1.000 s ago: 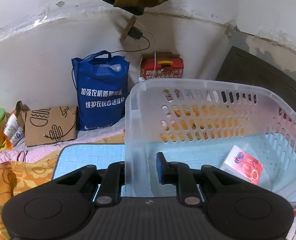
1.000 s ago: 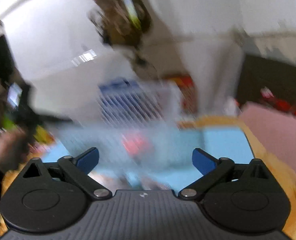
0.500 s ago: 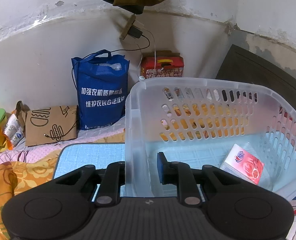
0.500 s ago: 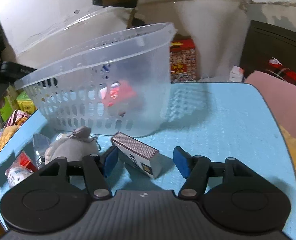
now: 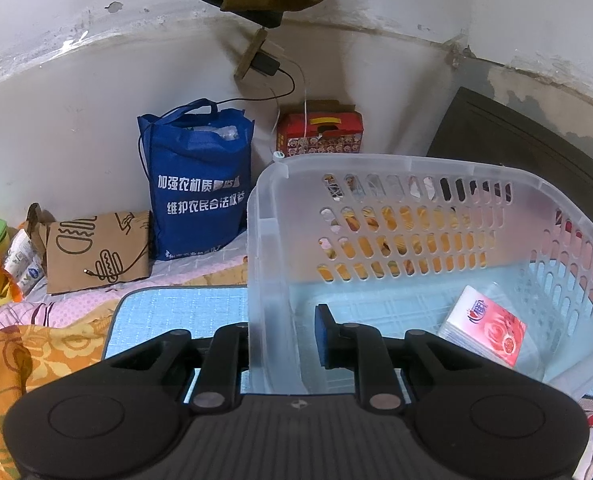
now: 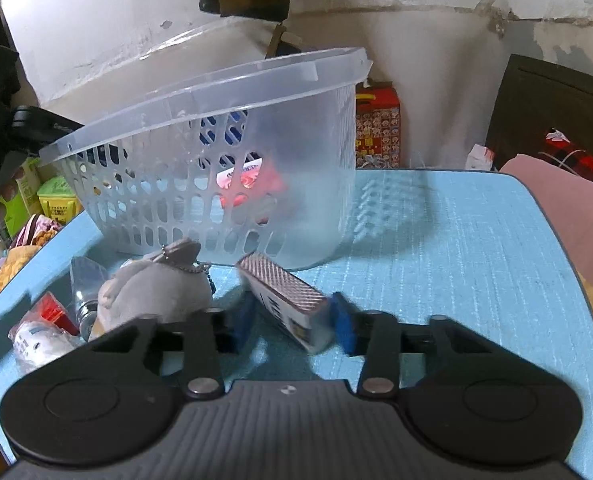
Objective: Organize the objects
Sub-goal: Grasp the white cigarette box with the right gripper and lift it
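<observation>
My left gripper [image 5: 284, 332] is shut on the near wall of a clear plastic basket [image 5: 436, 168], holding it tilted on the blue mat. A red and white tissue pack [image 5: 484, 328] lies inside the basket. In the right wrist view the basket [image 6: 224, 92] stands tilted ahead, with the tissue pack [image 6: 244, 180] showing through it. My right gripper [image 6: 292, 320] is closed on a small box with a silver top [image 6: 286, 292], its pads against both sides. A grey plush keychain [image 6: 152, 292] lies just left of it.
A clear plastic piece [image 6: 84, 276] and a red and white packet [image 6: 40, 328] lie on the mat [image 6: 456, 264] at the left. A blue bag [image 5: 200, 184], a red box [image 5: 320, 132] and a brown paper bag [image 5: 96, 252] stand against the wall.
My right gripper swung down to the mat, came around the silver-topped box and closed on it. The left gripper and basket have stayed still.
</observation>
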`<action>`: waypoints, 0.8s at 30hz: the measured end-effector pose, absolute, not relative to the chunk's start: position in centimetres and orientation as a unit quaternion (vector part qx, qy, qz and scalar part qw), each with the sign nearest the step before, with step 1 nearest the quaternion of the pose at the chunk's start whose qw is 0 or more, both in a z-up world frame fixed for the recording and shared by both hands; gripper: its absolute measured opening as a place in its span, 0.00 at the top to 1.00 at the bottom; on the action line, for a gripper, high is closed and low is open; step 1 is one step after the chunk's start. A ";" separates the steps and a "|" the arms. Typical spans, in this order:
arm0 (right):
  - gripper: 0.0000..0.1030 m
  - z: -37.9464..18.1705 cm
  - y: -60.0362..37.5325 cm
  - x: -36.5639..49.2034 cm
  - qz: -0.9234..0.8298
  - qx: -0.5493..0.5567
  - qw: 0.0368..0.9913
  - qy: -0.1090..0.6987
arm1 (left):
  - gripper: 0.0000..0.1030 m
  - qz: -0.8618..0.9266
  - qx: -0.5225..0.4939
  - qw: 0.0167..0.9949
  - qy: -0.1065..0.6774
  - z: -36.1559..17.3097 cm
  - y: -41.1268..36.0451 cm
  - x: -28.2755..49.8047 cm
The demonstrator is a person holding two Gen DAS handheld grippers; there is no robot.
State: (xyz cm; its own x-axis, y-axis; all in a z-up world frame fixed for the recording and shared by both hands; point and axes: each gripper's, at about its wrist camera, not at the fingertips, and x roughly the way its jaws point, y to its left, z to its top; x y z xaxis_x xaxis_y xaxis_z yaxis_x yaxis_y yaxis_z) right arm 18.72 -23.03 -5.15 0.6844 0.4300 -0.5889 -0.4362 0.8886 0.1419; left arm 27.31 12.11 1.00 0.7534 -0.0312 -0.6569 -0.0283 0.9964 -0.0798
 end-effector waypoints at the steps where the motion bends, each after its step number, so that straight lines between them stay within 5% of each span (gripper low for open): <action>1: 0.71 -5.2 -23.2 18.5 0.236 0.000 0.918 0.319 | 0.78 -0.002 -0.043 0.935 0.351 1.0 12.1 27.3; 11: 0.82 -5.0 -24.8 16.9 0.221 0.025 0.923 0.315 | 0.78 -0.004 -0.039 0.934 0.355 1.0 12.0 27.4; 24: 0.83 -2.8 -26.7 18.6 0.218 0.063 0.912 0.342 | 0.76 0.014 -0.004 0.932 0.363 1.3 11.3 27.7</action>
